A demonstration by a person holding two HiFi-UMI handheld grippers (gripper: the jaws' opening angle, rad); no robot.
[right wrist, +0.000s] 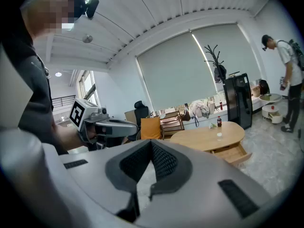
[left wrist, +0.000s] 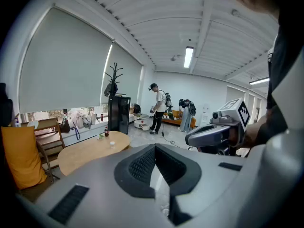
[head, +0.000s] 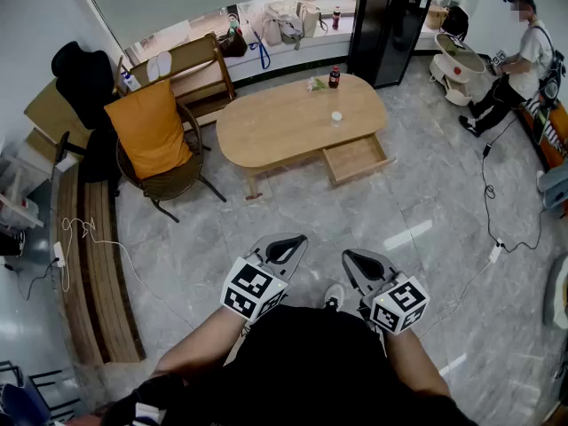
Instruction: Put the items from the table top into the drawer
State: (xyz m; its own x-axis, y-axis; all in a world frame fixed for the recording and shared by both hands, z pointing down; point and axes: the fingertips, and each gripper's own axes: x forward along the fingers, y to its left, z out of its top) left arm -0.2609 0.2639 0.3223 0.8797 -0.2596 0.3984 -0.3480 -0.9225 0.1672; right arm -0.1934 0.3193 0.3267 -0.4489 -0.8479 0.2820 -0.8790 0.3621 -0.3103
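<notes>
An oval wooden table (head: 284,122) stands far ahead of me, its drawer (head: 355,158) pulled open on the near right side. On the top are a dark cola bottle (head: 335,76), a small green item (head: 318,83) and a small white cup (head: 336,117). My left gripper (head: 282,248) and right gripper (head: 359,263) are held close to my body, well short of the table, both shut and empty. The table (left wrist: 90,148) and bottle (left wrist: 106,132) show small in the left gripper view. The right gripper view has the table (right wrist: 204,137), drawer (right wrist: 232,152) and bottle (right wrist: 219,122).
A chair with an orange cushion (head: 151,127) stands left of the table. A black cabinet (head: 388,25) is behind it. A person (head: 524,56) stands at the far right by a round white side table (head: 457,65). A wooden bench (head: 93,264) runs along the left; a cable (head: 497,238) lies on the floor.
</notes>
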